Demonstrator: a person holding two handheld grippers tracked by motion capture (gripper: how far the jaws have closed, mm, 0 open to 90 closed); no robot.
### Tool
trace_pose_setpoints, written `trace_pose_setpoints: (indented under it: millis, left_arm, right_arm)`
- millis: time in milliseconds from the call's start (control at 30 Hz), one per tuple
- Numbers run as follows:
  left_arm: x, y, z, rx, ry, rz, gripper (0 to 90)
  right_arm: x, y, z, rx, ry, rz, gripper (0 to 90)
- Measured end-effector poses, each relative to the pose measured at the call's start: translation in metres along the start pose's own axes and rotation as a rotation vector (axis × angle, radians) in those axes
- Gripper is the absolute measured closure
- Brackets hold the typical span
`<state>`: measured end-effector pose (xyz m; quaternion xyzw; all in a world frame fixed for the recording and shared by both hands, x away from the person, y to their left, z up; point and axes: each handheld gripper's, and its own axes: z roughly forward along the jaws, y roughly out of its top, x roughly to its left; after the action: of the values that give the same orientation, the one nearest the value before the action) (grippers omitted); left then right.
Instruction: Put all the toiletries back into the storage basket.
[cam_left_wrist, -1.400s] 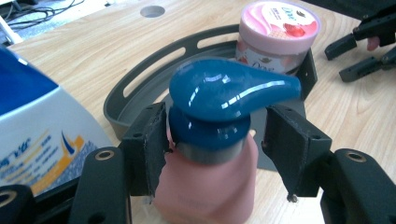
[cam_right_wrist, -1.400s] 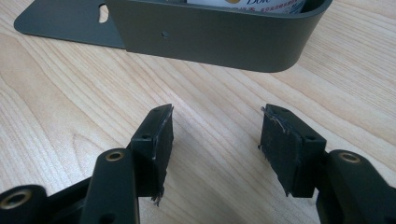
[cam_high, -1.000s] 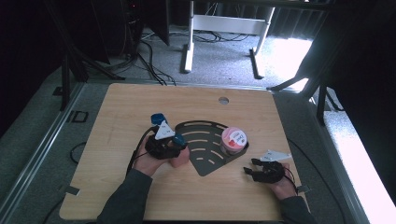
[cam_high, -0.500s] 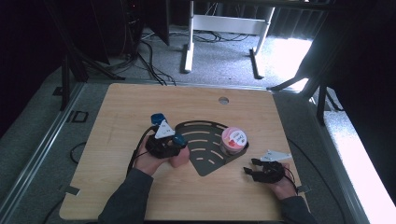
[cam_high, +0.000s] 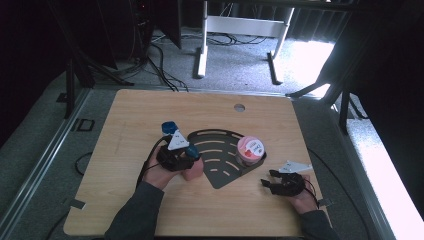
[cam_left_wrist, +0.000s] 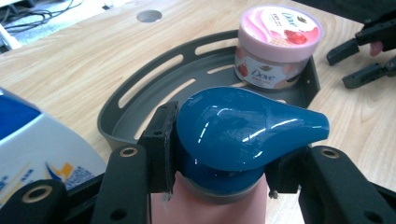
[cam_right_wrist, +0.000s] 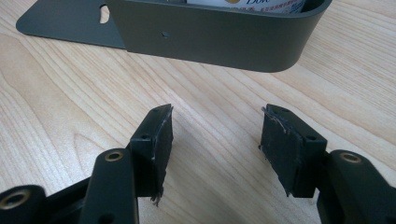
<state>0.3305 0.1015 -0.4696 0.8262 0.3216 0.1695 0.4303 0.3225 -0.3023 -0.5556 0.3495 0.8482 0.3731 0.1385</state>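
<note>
While daylight falls on grey carpet (cam_high: 320, 55), wooden table (cam_high: 125, 130), dark rack (cam_high: 220, 175).

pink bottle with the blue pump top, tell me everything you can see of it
The pink plastic bottle with a glossy dark-blue pump head stands upright on the wooden table, just left of the dark grey slotted metal corner tray. Its spout points toward the open right gripper. The left gripper, whose jaws have just been closing, clamps it at the blue collar under the head. A grey band separates collar and body.
</note>
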Motion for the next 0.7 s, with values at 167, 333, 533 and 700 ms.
trace_pose_setpoints:
  millis: [167, 333, 533, 700]
  left_arm:
    - [-0.005, 0.002, 0.0, 0.006, -0.005, 0.006, 52.7]
    - [-0.008, 0.003, 0.0, 0.015, -0.022, 0.004, 52.8]
    - [-0.014, 0.004, 0.0, 0.02, -0.04, 0.015, 52.8]
    - [-0.016, 0.006, -0.002, 0.022, -0.044, 0.02, 52.7]
  right_arm:
    - [0.0, 0.0, 0.0, 0.0, -0.001, 0.0, 43.0]
    - [0.0, 0.0, 0.0, 0.0, 0.0, 0.001, 43.0]
    - [0.0, 0.0, 0.0, 0.0, 0.0, 0.001, 43.0]
    - [0.0, 0.0, 0.0, 0.0, 0.001, 0.001, 43.0]
